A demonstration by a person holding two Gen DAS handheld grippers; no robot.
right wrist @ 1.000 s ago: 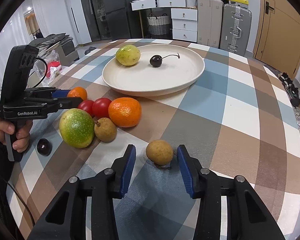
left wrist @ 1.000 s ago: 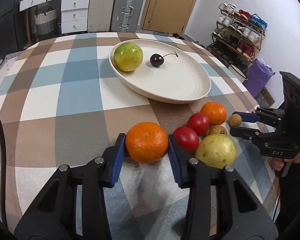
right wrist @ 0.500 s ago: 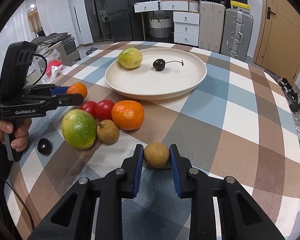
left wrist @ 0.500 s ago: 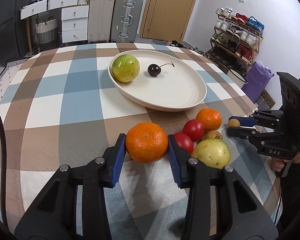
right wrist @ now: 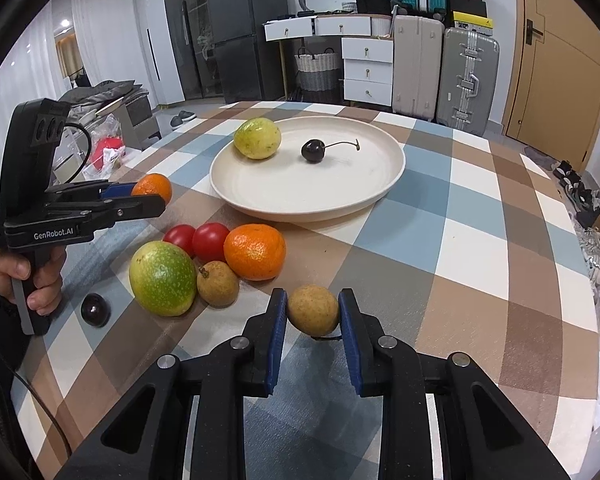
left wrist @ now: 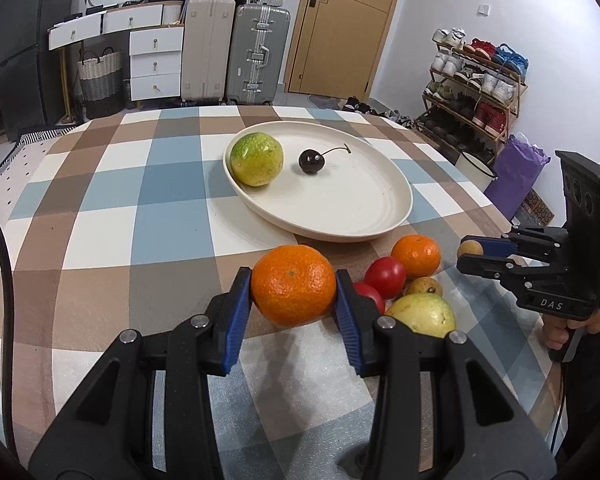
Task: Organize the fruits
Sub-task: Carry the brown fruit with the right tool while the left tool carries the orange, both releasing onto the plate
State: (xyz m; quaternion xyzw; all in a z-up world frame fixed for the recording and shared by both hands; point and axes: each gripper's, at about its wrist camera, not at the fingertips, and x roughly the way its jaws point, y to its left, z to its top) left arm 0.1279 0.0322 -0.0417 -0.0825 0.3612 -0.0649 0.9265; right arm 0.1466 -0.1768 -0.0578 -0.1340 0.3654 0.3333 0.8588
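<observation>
Left gripper (left wrist: 294,286): blue pads clamped on a mandarin (left wrist: 293,284), one each side, lifted off the checked tablecloth (left wrist: 100,240). Right gripper (right wrist: 313,312): pads pinching a small brown longan (right wrist: 313,309) likewise. Beyond, loose fruit cluster — second mandarin (right wrist: 254,251), two tomatoes (right wrist: 210,241). Farther: cream plate (right wrist: 300,200) holding a green-yellow fruit (right wrist: 257,138) and a cherry (right wrist: 313,151).

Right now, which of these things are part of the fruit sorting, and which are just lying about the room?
Part of the job:
- orange in the left claw
- small brown fruit in the right claw
- plate
- loose fruit pile

Just lying about:
- suitcases
- shoe rack
- white drawers
- wicker basket
</observation>
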